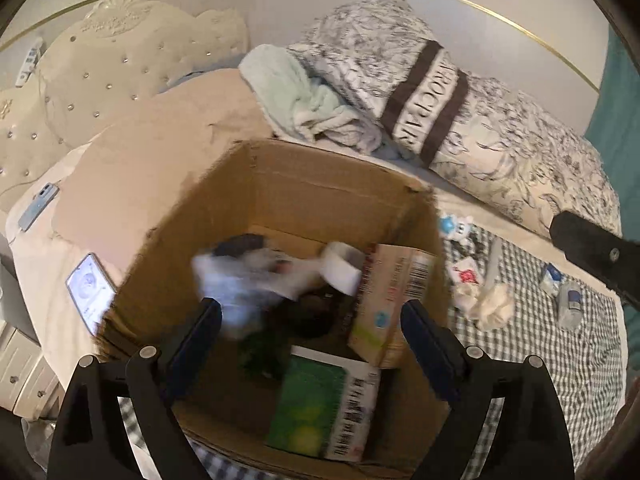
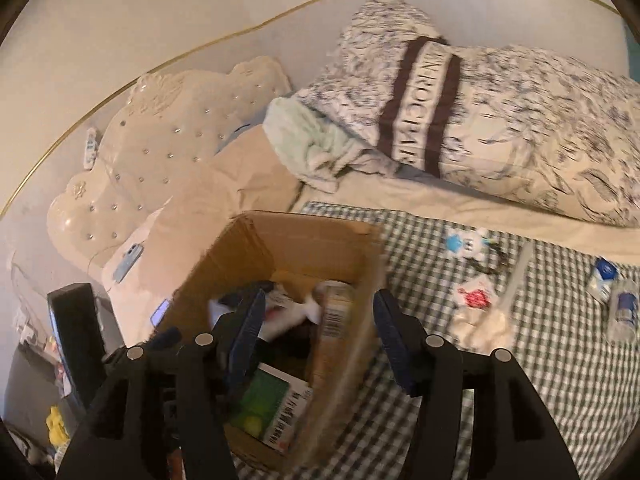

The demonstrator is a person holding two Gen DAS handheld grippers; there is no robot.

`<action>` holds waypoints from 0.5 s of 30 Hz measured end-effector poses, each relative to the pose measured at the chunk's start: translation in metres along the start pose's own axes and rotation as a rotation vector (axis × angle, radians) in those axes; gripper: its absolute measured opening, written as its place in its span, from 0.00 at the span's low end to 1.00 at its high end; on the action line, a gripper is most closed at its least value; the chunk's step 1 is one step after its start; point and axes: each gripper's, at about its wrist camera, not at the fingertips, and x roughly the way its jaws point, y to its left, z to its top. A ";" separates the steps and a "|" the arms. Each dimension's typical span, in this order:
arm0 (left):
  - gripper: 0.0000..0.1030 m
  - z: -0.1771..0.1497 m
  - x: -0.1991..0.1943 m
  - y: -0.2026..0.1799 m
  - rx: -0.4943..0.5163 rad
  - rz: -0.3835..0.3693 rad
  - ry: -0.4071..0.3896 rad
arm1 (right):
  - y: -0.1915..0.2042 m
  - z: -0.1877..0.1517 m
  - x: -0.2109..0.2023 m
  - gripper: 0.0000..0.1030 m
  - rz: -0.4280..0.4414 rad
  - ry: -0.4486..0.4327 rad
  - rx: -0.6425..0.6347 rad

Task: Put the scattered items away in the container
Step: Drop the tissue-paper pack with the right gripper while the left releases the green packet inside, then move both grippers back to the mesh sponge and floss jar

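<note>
Left gripper [image 1: 312, 320], right gripper [image 2: 318, 328]: both agape, empty, above cardboard box [image 1: 320, 184]. Risk: box wall clipped by right gripper, contents spilled.

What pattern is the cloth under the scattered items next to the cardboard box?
A dark green and white check; the cloth shows best in the right wrist view.

Left gripper [image 1: 310, 322] angled downward, fingers [image 1: 430, 344] spread wide and empty, right gripper [image 2: 318, 332] tilted down, fingers [image 2: 394, 340] parted, nothing held
</note>
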 end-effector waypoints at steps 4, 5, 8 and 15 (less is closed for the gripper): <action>0.94 -0.005 -0.005 -0.043 0.032 -0.045 0.009 | -0.041 -0.008 -0.020 0.55 -0.065 -0.014 0.040; 0.96 -0.007 -0.006 -0.055 0.041 -0.059 0.004 | -0.054 -0.011 -0.026 0.55 -0.079 -0.015 0.059; 0.99 -0.013 -0.007 -0.094 0.075 -0.104 -0.011 | -0.095 -0.017 -0.044 0.55 -0.115 -0.016 0.120; 1.00 -0.032 0.022 -0.176 0.161 -0.162 0.024 | -0.181 -0.032 -0.076 0.60 -0.241 -0.036 0.214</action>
